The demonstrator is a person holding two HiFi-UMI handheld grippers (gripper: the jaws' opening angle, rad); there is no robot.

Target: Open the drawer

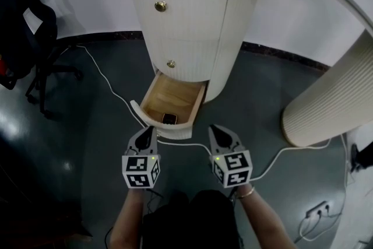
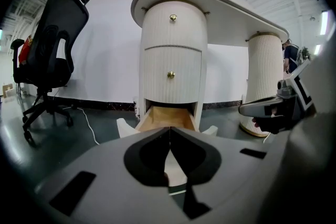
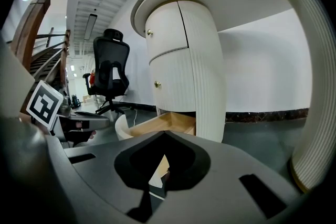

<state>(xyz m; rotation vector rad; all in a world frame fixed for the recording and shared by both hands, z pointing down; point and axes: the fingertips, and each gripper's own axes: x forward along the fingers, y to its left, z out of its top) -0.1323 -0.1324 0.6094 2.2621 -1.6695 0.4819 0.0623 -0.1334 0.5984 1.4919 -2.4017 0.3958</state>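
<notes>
The cream ribbed pedestal has two shut drawers with brass knobs (image 1: 160, 6) above, and its bottom drawer (image 1: 175, 96) stands pulled out over the floor, showing a wooden inside. A small dark object (image 1: 169, 119) lies in it near the front panel. My left gripper (image 1: 150, 130) is shut and empty just in front of that panel. My right gripper (image 1: 217, 128) is also shut and empty, a little to the right. The open drawer (image 2: 167, 118) lies straight beyond the left gripper (image 2: 169, 128). It shows as the drawer (image 3: 163, 124) beyond the right gripper (image 3: 164, 135).
A black office chair (image 1: 35, 38) stands at the left. A white cable (image 1: 111, 87) runs across the dark floor past the drawer. A second ribbed pedestal (image 1: 332, 102) stands at the right, with a power strip (image 1: 317, 210) on the floor near it.
</notes>
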